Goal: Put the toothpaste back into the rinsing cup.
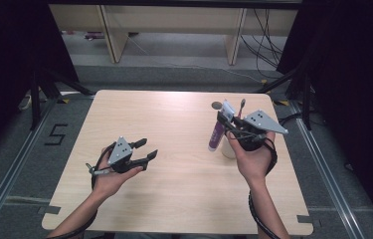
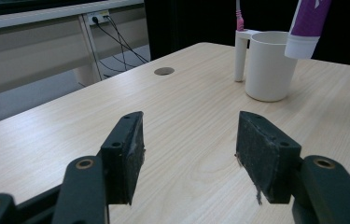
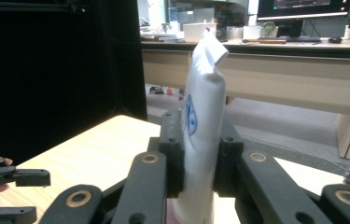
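1. Now the right gripper [image 1: 234, 124] clamps a toothpaste tube [image 1: 217, 131], lifted above the white cup [image 1: 228, 148] at three o'clock, near the table [image 1: 174, 209] edge.
2. Left gripper [image 1: 149, 149], jaws apart and empty, hovers at eight o'clock over bare wood.

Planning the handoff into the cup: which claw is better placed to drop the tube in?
Right. The right claw already grips the purple-and-white toothpaste tube just above the white plastic cup; the left claw hangs open, apart.
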